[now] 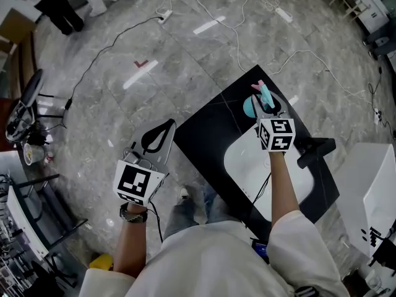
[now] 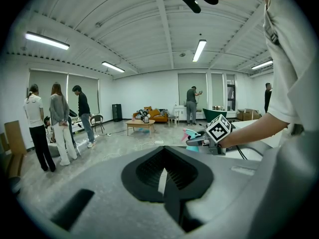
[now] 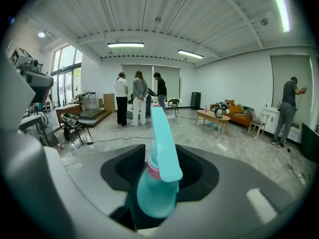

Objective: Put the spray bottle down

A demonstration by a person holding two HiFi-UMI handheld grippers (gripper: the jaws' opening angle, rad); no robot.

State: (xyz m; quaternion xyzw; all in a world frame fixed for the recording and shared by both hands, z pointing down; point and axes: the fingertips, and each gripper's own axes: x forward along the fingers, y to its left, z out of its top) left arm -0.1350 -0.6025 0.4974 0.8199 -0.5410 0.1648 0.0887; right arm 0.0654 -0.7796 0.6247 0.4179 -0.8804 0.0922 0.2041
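So the right claw (image 1: 265, 106) is over the far end of the black counter (image 1: 207, 132), just past the white sink (image 1: 247, 159). The teal spray bottle (image 3: 152, 190) sits between its 2 jaws, but they're spread with dark gaps on either side, so no squeeze on it. Meanwhile the left claw (image 1: 162, 130) hangs over the floor (image 1: 124, 54) left of the counter, jaws closed on nothing.

A black countertop (image 1: 207, 135) carries a white basin (image 1: 247, 159).
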